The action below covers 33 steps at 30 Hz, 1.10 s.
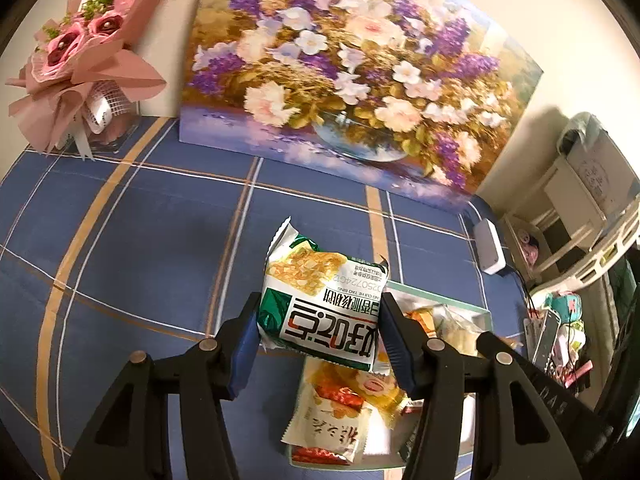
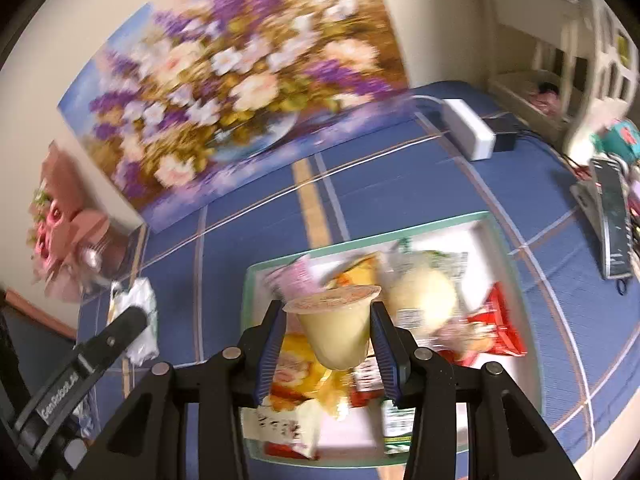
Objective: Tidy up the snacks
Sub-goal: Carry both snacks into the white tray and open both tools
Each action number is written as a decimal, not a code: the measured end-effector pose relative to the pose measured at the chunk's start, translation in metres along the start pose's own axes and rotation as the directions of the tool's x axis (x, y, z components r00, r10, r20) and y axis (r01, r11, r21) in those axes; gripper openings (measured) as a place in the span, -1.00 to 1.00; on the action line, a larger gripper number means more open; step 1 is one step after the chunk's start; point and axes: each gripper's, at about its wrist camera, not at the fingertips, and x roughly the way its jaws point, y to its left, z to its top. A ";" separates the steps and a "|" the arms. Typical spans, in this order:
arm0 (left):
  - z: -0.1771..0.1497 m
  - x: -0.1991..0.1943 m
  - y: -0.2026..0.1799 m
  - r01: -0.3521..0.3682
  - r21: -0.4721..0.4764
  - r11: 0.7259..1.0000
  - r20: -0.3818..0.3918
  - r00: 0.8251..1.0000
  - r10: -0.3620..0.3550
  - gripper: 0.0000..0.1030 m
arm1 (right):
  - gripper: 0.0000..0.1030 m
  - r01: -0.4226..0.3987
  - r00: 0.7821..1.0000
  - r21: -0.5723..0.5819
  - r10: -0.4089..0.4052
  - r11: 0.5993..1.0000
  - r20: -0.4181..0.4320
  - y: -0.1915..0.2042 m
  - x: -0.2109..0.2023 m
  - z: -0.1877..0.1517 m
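My left gripper (image 1: 320,312) is shut on a green and white snack packet (image 1: 324,304) and holds it above the left edge of a white tray (image 1: 440,300) with a pale green rim. My right gripper (image 2: 329,320) is shut on a yellow jelly cup (image 2: 336,328) with a pink lid, held above the same tray (image 2: 496,232). The tray holds several snack packets, among them a red one (image 2: 496,328) and a yellow and white one (image 1: 340,412). The left gripper's arm (image 2: 80,372) shows at the lower left of the right wrist view, with its packet partly hidden behind it.
The blue checked cloth (image 1: 140,240) covers the table. A flower painting (image 1: 340,68) leans on the wall at the back. A pink bouquet (image 1: 76,64) stands at the back left. A white power strip (image 2: 468,128) and a remote control (image 2: 612,220) lie to the right.
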 end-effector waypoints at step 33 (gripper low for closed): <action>-0.065 0.043 -0.042 0.091 0.089 0.992 -0.260 0.963 -0.065 0.13 | -0.11 0.061 0.987 0.048 -0.053 0.997 -0.149 -0.048 0.026 -0.045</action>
